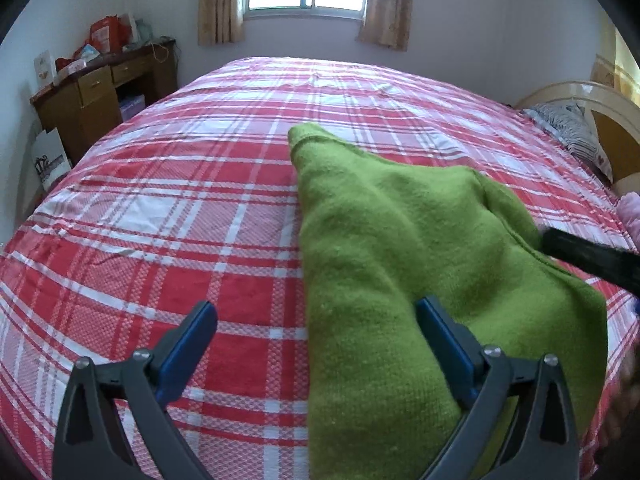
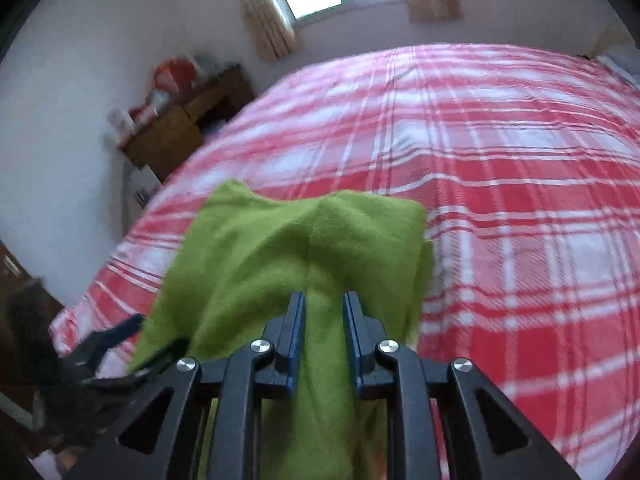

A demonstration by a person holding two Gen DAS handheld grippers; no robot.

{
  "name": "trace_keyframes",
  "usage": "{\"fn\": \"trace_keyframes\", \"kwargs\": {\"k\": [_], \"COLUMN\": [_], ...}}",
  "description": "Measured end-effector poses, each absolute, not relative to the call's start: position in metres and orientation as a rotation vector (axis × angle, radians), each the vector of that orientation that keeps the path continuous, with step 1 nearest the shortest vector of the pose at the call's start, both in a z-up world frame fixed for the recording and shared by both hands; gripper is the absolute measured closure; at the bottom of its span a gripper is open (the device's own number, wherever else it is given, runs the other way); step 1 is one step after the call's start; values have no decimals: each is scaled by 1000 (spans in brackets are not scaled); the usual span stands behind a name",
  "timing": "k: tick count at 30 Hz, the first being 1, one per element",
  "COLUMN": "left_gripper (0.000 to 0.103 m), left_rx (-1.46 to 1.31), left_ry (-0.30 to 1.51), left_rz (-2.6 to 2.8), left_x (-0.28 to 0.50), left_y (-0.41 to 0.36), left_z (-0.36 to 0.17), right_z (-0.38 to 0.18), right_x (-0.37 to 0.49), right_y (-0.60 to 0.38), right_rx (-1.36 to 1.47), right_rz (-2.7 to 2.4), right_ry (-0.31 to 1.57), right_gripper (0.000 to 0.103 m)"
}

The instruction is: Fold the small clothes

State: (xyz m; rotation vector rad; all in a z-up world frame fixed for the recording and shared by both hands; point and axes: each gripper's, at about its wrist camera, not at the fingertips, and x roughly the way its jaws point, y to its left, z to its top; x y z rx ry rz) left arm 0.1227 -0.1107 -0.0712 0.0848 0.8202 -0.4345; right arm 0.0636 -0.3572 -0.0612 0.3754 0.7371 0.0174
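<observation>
- Green garment [image 1: 384, 256]: a fuzzy knit piece lying on the bed [image 1: 160, 216], its near end cut off by the lower edge of both views, so its full outline cannot be made out.
- The right wrist view is blurred; a wooden desk [image 1: 96, 88] stands beyond the garment, left of the bed.
- The right gripper [image 2: 322, 312] is clamped on a raised ridge of the garment.
- The left gripper [image 1: 316, 316] is spread wide, one finger over the garment's left edge, gripping nothing.
</observation>
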Motion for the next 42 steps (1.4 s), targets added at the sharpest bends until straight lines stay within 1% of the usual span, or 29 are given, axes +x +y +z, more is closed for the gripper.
{"fn": "trace_keyframes", "kwargs": {"k": [1, 5, 8, 10, 19, 22, 25, 27, 28, 29, 31, 33, 36, 39, 42], "left_gripper": [1, 0, 0, 0, 0, 0, 0, 0, 0, 0, 0, 0, 0, 0, 0], "left_rx": [79, 71, 76, 72, 74, 38, -38, -94, -137, -160, -199, -204, -162, -108, -88], "left_ry": [823, 827, 823, 830, 842, 884, 981, 1013, 999, 984, 955, 958, 981, 1042, 968], "left_rz": [-438, -441, -440, -445, -460, -514, -569, -572, -576, -586, -608, -611, -605, -604, -615], "left_x": [124, 124, 123, 124, 123, 127, 139, 143, 143, 143, 145, 153, 161, 160, 147], "left_y": [-110, -109, -108, -108, -106, -98, -86, -79, -75, -73, -73, -81, -97, -111, -107], "left_z": [-72, -72, -72, -73, -73, -73, -69, -64, -56, -51, -40, -39, -49, -78, -81], "right_z": [-57, -60, -79, -89, -92, -83, -67, -57, -53, -49, -46, -47, -58, -65, -68], "right_x": [45, -4, -17, -22, -48, -59, -72, -76, -74, -71, -63, -49, -23, -5, 11], "right_y": [-354, -347, -340, -332, -325, -334, -347, -355, -360, -365, -369, -370, -367, -364, -370], "right_rx": [378, 407, 438, 427, 413, 460, 491, 519, 535, 554, 574, 578, 584, 560, 562], "right_rz": [27, 2, -3, -33, -85, -66, -81, -76, -72, -69, -55, -50, -17, -13, -30], "right_ry": [720, 706, 770, 771, 782, 779, 709, 648, 627, 601, 566, 577, 620, 651, 658], "right_gripper": [82, 82, 82, 82, 82, 81, 80, 68, 48, 35, 34, 34, 34, 34, 34]}}
